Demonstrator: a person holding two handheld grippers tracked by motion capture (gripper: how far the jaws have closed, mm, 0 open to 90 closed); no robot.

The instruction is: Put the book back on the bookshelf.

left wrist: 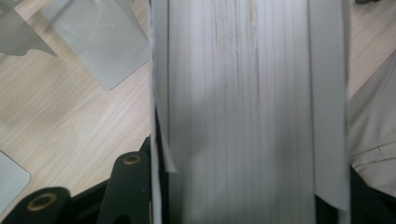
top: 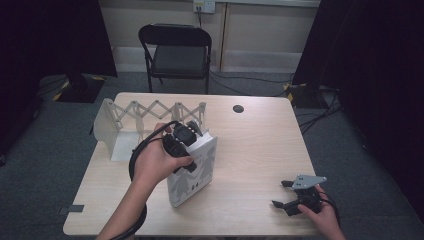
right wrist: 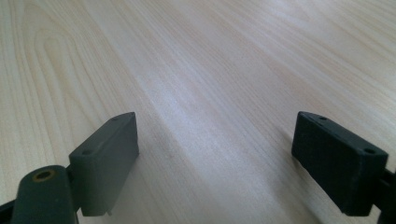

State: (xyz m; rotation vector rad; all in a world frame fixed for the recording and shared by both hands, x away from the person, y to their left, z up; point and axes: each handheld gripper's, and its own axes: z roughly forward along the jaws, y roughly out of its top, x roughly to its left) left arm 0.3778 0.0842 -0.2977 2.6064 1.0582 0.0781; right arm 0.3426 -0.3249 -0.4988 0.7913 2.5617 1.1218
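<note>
Item: one thick white book [top: 192, 170], grey figures on its cover. We find it standing upright on the table [top: 255, 145], left of centre, just in front of the right end of the rack. Its long axis runs up and down; its lower edge rests on the wood and the cover faces the near right corner of the table. In the left gripper view the page block [left wrist: 247, 107] runs straight away from the camera, covers on either side.

Left tool [top: 184, 136]: clamped over the top edge of the book, one jaw on each cover (we see the black jaw pressed flat against the left cover [left wrist: 159, 154] in its own view). The person's left hand [top: 155, 162] holds it from above.

Right tool [top: 286, 194]: resting low at the near right of the table, well apart from the book, jaws spread wide with only bare wood between them [right wrist: 215, 154].

Also noted: a white expanding rack [top: 150, 112] with grey plate ends, at the far left of the table, just beside the book; a black folding chair [top: 177, 52] beyond the table.
</note>
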